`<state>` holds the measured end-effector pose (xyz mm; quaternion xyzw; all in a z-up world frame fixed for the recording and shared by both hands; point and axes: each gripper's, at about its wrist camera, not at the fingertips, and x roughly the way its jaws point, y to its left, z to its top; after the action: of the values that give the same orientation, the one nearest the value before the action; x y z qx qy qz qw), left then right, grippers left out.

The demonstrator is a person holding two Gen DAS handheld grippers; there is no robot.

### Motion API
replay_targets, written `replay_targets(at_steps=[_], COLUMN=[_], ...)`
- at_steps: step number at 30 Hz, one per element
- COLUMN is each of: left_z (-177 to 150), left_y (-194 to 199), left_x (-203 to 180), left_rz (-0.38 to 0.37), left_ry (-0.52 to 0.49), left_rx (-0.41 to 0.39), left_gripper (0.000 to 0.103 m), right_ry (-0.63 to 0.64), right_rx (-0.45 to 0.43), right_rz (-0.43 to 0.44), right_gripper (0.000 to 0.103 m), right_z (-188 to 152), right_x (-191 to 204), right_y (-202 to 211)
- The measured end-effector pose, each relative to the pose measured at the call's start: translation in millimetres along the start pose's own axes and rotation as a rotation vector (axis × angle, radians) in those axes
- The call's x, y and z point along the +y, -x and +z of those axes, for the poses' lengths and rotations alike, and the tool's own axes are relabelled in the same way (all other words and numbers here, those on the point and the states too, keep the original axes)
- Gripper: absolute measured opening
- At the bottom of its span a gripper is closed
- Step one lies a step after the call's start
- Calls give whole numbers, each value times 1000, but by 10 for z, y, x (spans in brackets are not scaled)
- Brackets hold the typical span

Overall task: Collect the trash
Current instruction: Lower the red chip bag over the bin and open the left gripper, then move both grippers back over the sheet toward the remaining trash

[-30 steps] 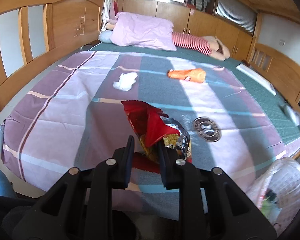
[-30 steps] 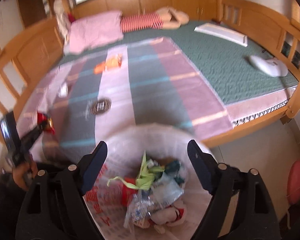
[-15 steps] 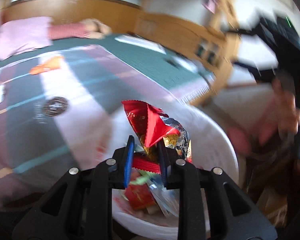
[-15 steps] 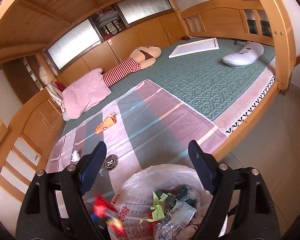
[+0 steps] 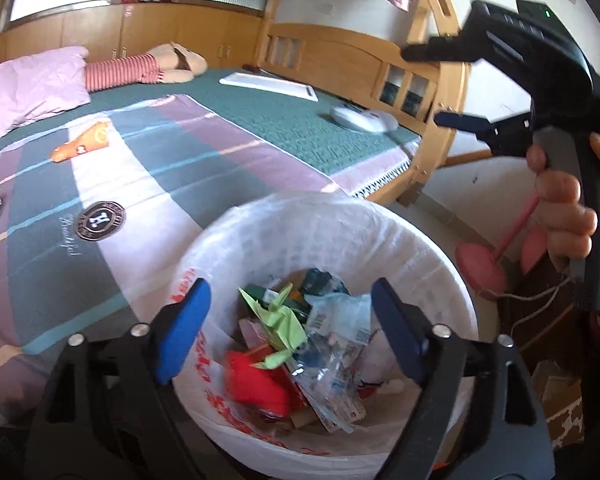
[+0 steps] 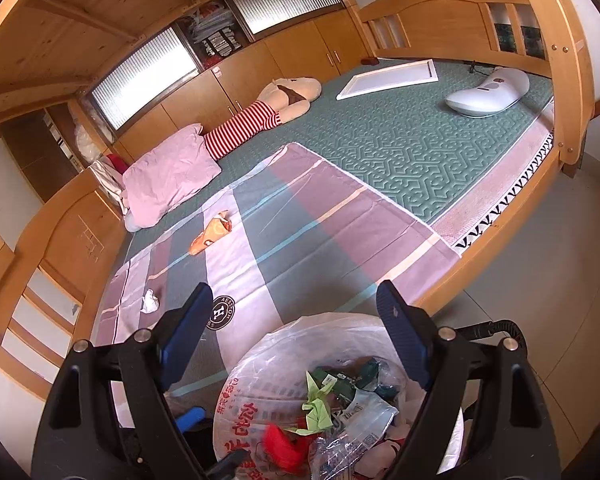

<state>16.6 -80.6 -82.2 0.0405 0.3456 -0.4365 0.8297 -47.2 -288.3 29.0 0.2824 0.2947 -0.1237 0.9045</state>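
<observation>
The left gripper [image 5: 288, 328] is shown above the lined trash bin [image 5: 436, 248], its jaws opening with nothing pressed between the pads; a red snack wrapper [image 5: 256, 380] is seen blurred among the litter inside the bin. The right gripper [image 6: 296, 336] is held wide apart and empty, also above the bin.

Three pieces are left on the striped sheet [image 6: 300, 216], all beyond the bin: an orange wrapper [image 6: 210, 232] farthest from the bin, a crumpled white tissue [image 6: 150, 301] nearer and off to the left, and a round dark disc [image 6: 220, 312] nearest the bin's rim (whether it is litter or a printed badge cannot be told).

The wrapper is judged light, thin and slippery, likely to crackle and slide; it would best be pinched across a raised fold or edge. The tissue is judged soft and nearly weightless, easily gripped at its highest crumple, with the sheet beneath liable to be caught.
</observation>
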Motion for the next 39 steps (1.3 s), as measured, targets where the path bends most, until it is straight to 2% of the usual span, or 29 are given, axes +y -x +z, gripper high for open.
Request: replay_targets(at_steps=[9, 15, 20, 23, 30, 36, 39], left_z=[59, 92, 138, 174, 296, 340, 466], left_y=[210, 363, 466, 528, 480, 370, 316], left_x=[294, 716, 1170, 1370, 1752, 2073, 2269], left_rz=[59, 220, 345, 424, 600, 644, 721], left_ry=[105, 212, 324, 356, 371, 440, 449], left_rx=[-90, -147, -164, -173, -133, -87, -64], left_gripper=[88, 89, 94, 96, 98, 98, 98], right_ry=[5, 14, 34, 59, 125, 149, 145], right_rx=[19, 44, 81, 94, 135, 165, 167], right_rz=[-4, -14, -19, -17, -27, -49, -49], right_gripper=[83, 83, 83, 83, 83, 83, 83], right_z=[-32, -55, -58, -47, -102, -107, -70], right_x=[19, 55, 149, 248, 437, 475, 488], right_y=[-99, -246, -445, -553, -819, -1032, -1108])
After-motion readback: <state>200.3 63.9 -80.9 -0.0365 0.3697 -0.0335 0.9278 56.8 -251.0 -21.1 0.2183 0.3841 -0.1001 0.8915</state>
